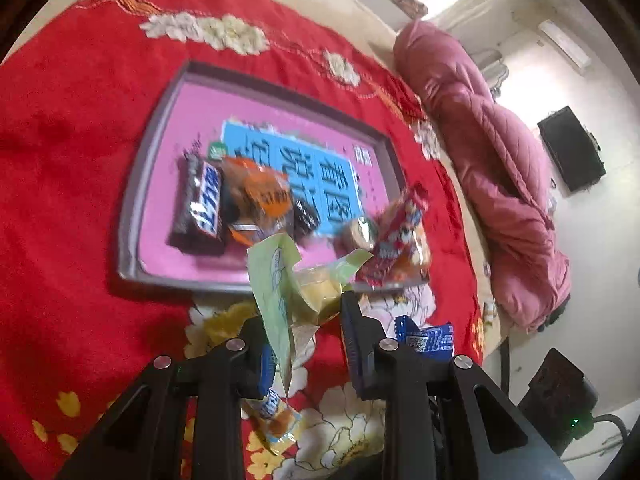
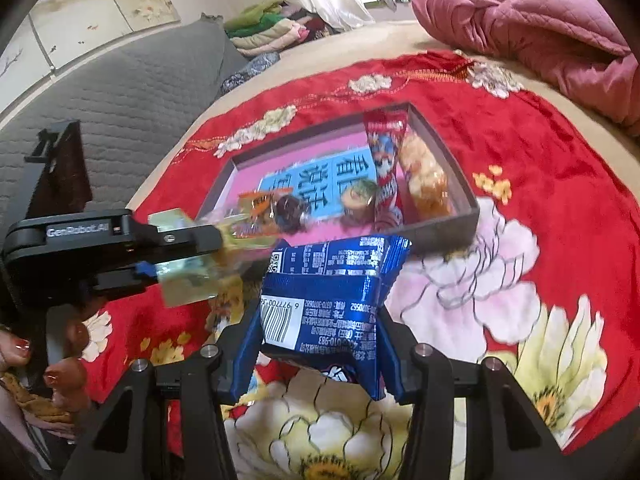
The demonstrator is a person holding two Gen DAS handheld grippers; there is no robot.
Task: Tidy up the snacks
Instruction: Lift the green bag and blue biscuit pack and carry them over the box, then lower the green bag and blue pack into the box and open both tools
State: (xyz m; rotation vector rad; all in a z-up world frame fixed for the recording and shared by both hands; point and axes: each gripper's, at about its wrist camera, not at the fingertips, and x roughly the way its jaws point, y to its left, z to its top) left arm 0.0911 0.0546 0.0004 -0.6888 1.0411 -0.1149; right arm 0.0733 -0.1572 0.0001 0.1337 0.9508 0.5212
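Observation:
A grey tray (image 1: 132,184) with a pink floor lies on the red cloth and holds several snacks: a Snickers bar (image 1: 202,204), an orange pack (image 1: 260,196), a red pack (image 1: 396,232). My left gripper (image 1: 304,312) is shut on a pale green snack pack (image 1: 280,280) and holds it above the tray's near edge. It also shows at the left of the right wrist view (image 2: 188,256). My right gripper (image 2: 320,344) is shut on a blue snack pack (image 2: 328,292), held above the cloth short of the tray (image 2: 460,224).
The red flowered cloth (image 2: 540,184) covers a bed. A pink quilt (image 1: 480,152) lies bunched at its far side. A small blue-and-yellow snack (image 1: 276,412) lies on the cloth under my left gripper. A grey sofa (image 2: 120,92) stands at the left.

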